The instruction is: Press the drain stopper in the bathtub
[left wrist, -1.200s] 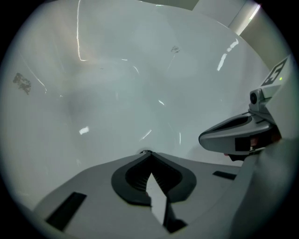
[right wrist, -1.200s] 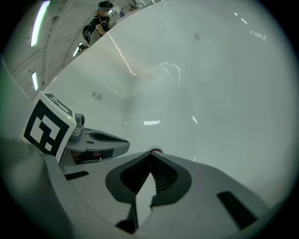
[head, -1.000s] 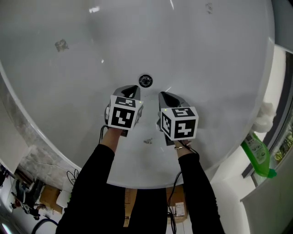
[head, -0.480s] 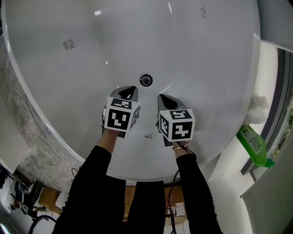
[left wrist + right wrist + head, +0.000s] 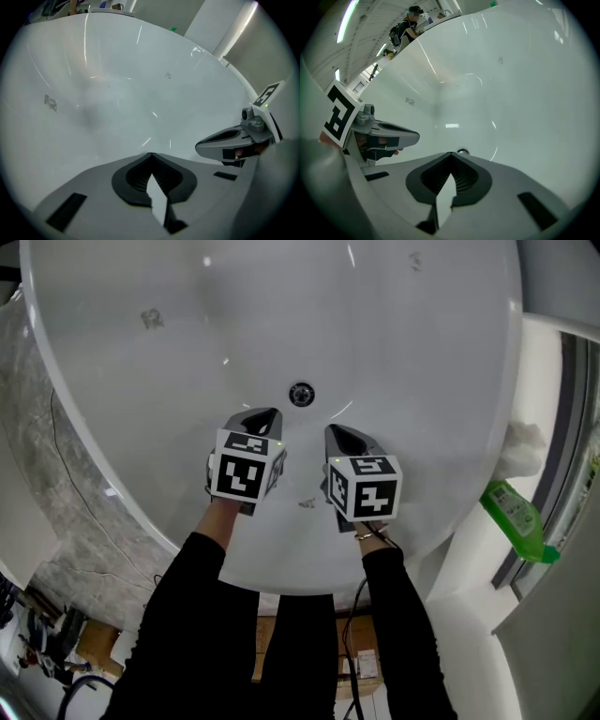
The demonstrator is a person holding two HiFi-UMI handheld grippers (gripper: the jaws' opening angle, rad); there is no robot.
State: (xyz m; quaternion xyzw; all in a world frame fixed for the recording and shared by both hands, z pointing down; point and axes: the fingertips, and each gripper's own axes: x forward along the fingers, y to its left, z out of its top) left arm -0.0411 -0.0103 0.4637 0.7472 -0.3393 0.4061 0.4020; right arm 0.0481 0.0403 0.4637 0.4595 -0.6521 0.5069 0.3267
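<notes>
Not much has moved over the last second, honestly. Our head has swung a bit, so the bathtub sits differently in the head view, but both claws are hanging about where they were. The drain stopper is down in the tub floor. The left claw is just short of it on one side and the right claw is a little further back on the other, neither touching it.

Both claws are clenched with nothing in them. In the right gripper view the stopper just peeks over the closed tips.

We can't tell if the stopper is popped up or pushed down. So this fits either lining up for a press or hovering after one. No contact has been gained or lost in that second.
</notes>
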